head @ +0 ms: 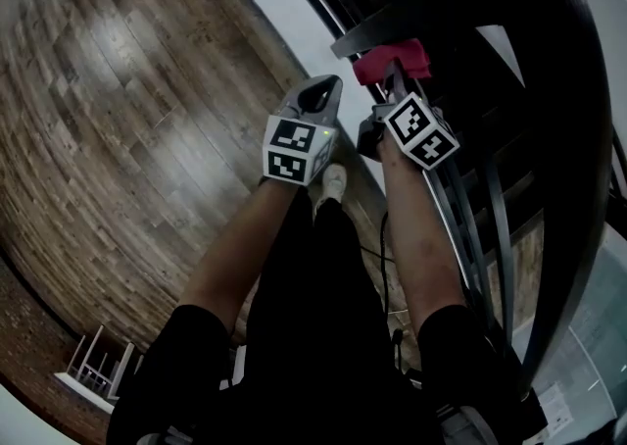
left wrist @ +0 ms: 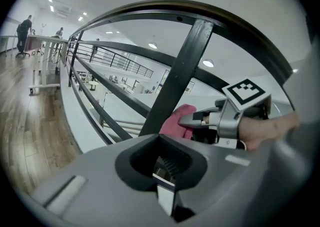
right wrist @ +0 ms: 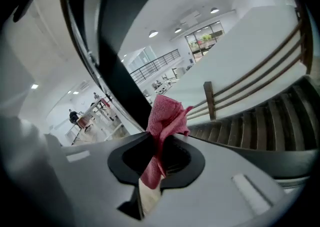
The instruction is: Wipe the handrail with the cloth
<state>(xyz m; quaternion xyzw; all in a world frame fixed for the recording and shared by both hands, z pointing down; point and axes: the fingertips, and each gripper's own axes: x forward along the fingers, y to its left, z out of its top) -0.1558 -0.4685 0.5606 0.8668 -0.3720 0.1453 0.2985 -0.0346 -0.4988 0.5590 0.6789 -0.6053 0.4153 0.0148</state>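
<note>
A red cloth is pinched between the jaws of my right gripper and sticks up from them in a crumpled bunch. In the head view the right gripper holds the cloth up against the black curved handrail. The left gripper view shows the cloth just behind a black baluster, under the handrail. My left gripper hangs a little to the left of the right one, shut with nothing in it.
Wooden floor lies to the left and below. A white ledge runs along the railing's foot. Stairs descend beyond the rail. The person's legs and a white shoe are beneath the grippers. People stand far off.
</note>
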